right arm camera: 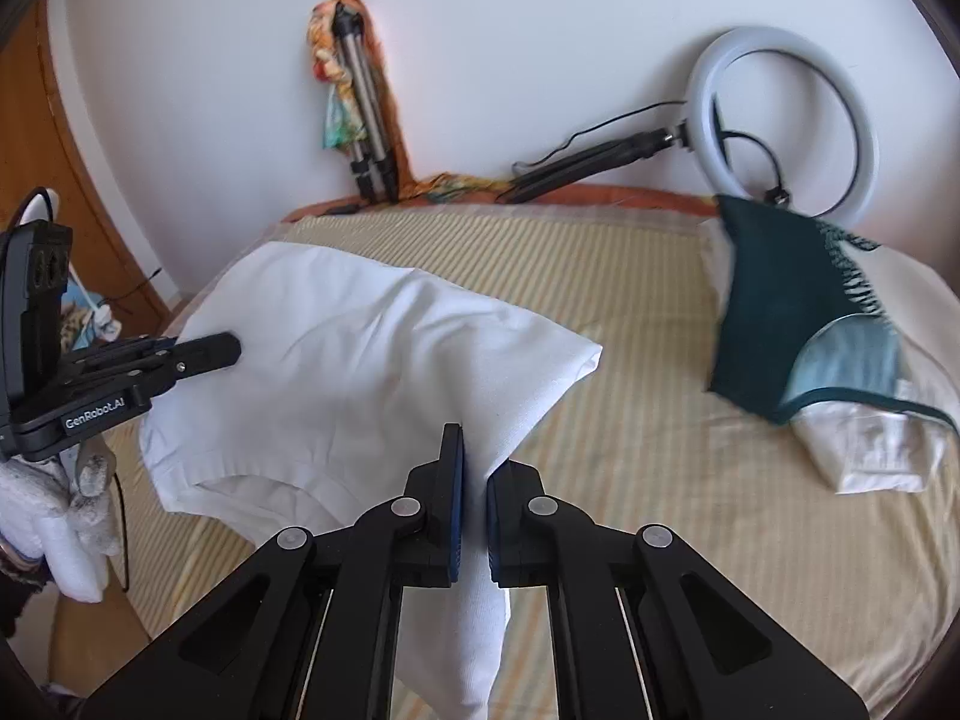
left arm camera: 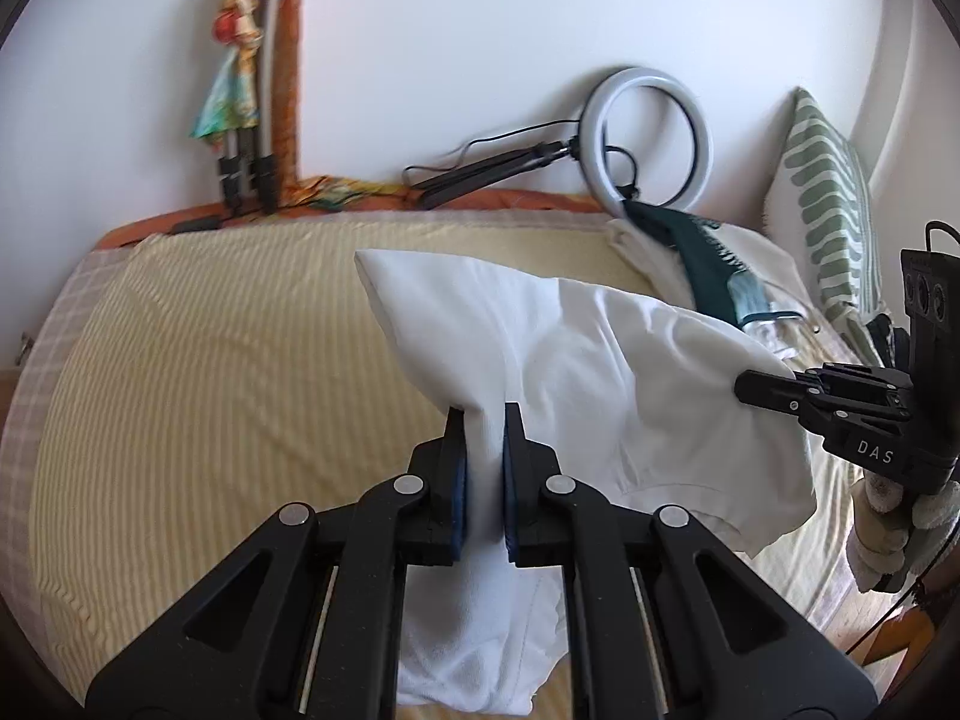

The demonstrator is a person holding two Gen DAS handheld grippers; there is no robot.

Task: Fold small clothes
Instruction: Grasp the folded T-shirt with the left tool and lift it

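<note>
Both my grippers clamped on one white garment above the bed.

My left gripper (left arm camera: pixel 485 414) pinches a bunched fold of the white garment (left arm camera: pixel 576 360) between its pads; my right gripper (right arm camera: pixel 475 450) grips the opposite edge, each reaching level toward the other, gloved hands behind. The cloth hangs lifted between them, its lower part cut off beneath the fingers. Below lies the striped bedspread (left arm camera: pixel 210 360); a dark green garment (right arm camera: pixel 774 324) lies over a pillow, a ring light (right arm camera: pixel 786 120) against the white wall.

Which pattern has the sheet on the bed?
Thin yellow and cream stripes on the bed sheet, clearest in left wrist view.
</note>
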